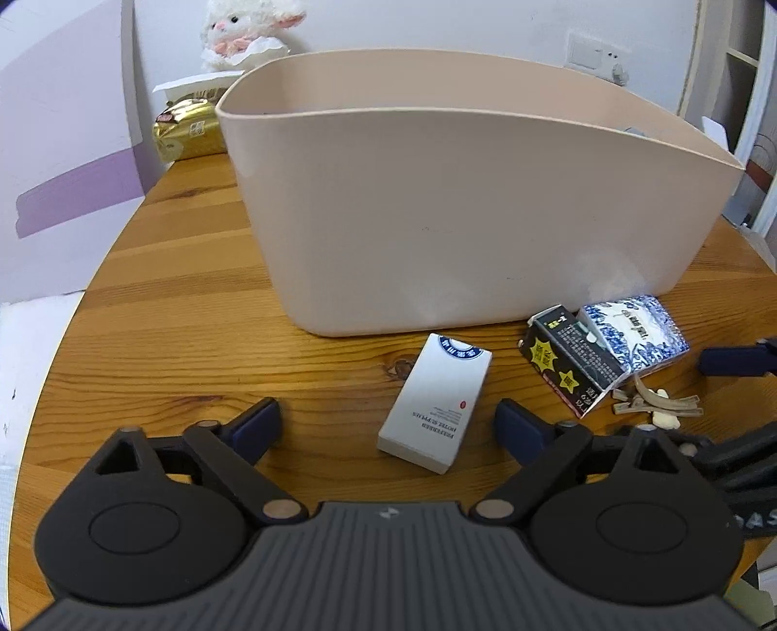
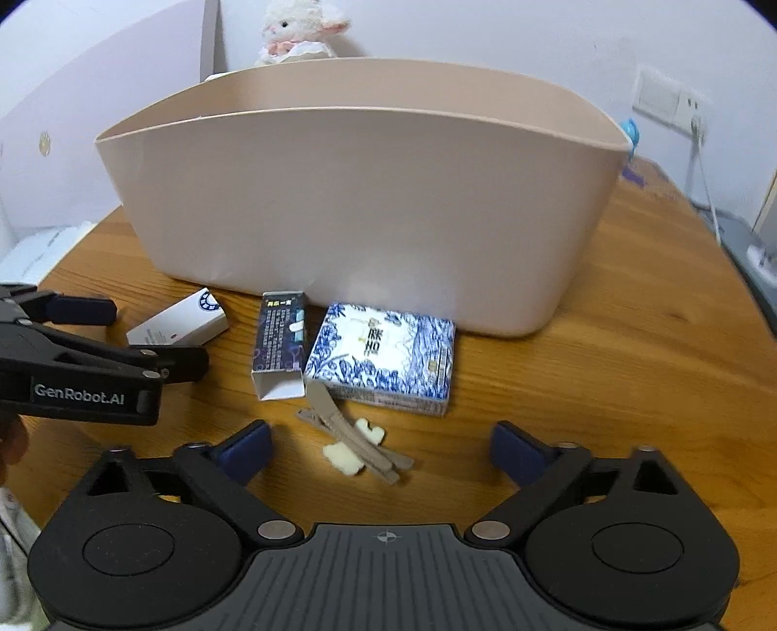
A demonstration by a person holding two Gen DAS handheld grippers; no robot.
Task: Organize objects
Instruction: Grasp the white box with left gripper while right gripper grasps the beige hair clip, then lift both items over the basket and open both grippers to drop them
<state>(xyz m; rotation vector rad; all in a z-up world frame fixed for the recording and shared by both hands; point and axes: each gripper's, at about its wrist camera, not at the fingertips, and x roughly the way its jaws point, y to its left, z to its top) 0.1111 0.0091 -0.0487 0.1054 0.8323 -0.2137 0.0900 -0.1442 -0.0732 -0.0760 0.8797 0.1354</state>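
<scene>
Wooden planks of the table (image 1: 194, 310) carry a tall beige bin (image 1: 437, 208) whose near wall hides whatever is inside; only a grey scrap peeks over its far rim in the left wrist view. Behind it a plush lamb (image 1: 247, 29) is cut off at the top edge, and a gold packet (image 1: 187, 128) sits partly behind the bin's corner. In front of the bin lie a white box (image 1: 432, 403), a black carton (image 1: 568, 359) with one end open, and a blue-patterned box (image 2: 383, 359) touching it. Just beside them rests a tan hair clip (image 2: 354, 437) over small cream pieces too blurred to identify. Left tongs (image 1: 388, 422) stand wide apart around the white box's near end, gripping nothing. Right tongs (image 2: 379, 451) gape equally, empty, with the clip between them.
</scene>
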